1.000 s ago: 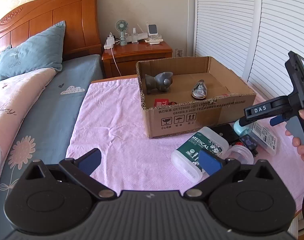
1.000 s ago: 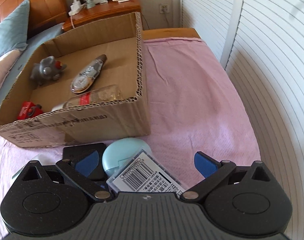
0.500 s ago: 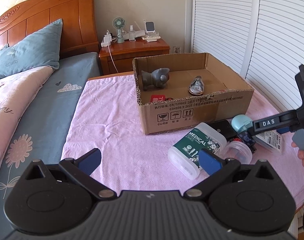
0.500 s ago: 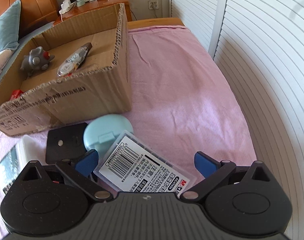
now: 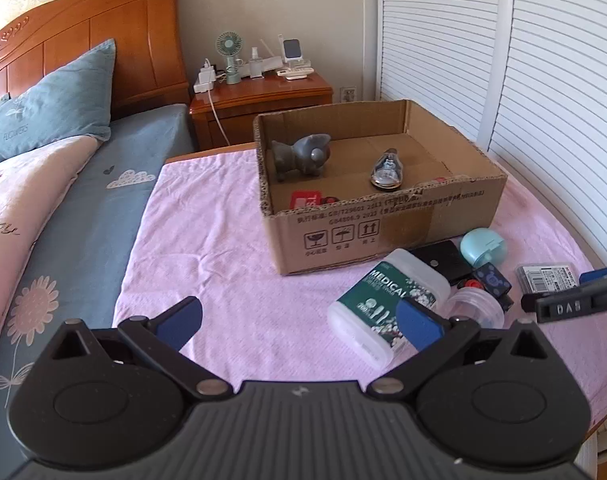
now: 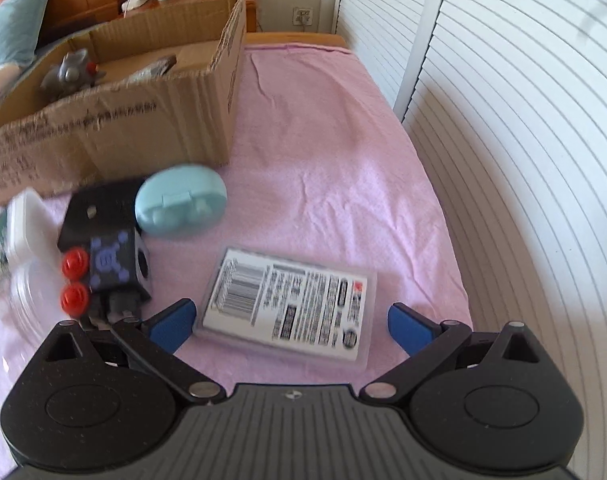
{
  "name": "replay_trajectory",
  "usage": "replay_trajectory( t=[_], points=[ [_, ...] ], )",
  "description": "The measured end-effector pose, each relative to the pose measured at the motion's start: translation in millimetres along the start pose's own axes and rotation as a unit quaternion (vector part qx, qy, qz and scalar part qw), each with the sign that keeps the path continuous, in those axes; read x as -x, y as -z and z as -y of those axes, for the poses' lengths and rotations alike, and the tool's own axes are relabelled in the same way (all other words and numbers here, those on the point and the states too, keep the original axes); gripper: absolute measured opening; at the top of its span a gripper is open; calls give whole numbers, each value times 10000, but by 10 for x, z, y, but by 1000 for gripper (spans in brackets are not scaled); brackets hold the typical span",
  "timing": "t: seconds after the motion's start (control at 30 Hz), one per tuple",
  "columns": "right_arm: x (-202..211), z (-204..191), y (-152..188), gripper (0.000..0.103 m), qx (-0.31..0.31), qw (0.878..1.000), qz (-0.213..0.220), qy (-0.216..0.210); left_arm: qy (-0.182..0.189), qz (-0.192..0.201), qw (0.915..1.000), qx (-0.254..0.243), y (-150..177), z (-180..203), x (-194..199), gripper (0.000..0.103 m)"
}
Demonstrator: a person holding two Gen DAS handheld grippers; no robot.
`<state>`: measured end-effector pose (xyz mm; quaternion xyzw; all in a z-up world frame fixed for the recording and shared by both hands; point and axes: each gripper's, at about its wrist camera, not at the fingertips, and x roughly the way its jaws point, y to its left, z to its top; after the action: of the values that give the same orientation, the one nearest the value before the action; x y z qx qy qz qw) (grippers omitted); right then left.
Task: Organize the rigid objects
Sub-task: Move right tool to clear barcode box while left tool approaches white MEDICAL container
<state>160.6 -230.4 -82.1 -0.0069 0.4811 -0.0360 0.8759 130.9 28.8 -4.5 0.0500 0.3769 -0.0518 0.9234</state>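
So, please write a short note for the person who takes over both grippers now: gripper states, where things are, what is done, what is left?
Left gripper: open, holding nothing, above the pink cloth.
Right gripper: open, holding nothing, straddling the flat barcode case.
Done: grey toy, clear bottle and a red item lie in the cardboard box.
Left, on the cloth in front of the box: barcode case, light-blue case, black pouch, black cube with red knobs, medical container, clear round tub.
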Motion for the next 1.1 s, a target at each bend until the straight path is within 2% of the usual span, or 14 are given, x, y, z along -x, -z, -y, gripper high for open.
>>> replay_trajectory(
  t=[0.27, 0.43, 0.63, 0.77, 0.93, 1.1],
  points=[
    [59, 20, 168, 103, 121, 9993, 283, -190, 72, -84, 9995, -302, -197, 288, -302, 102],
    [69, 30, 210, 103, 159, 9988, 392, -225, 127, -287, 9990, -320, -326, 470, -608, 102],
    [84, 44, 230, 103, 243, 9983, 437, -290, 93, -477, 9979, -434, -322, 619, -851, 102],
    [77, 49, 232, 103, 258, 9981, 464, -303, 134, -513, 9977, -413, -267, 554, -820, 102],
    [74, 47, 236, 103, 261, 9980, 488, -304, -17, -503, 9971, -574, -173, 436, -701, 102],
    [74, 44, 247, 103, 272, 9978, 531, -305, -73, -473, 9979, -434, -47, 236, -596, 102]
  ],
)
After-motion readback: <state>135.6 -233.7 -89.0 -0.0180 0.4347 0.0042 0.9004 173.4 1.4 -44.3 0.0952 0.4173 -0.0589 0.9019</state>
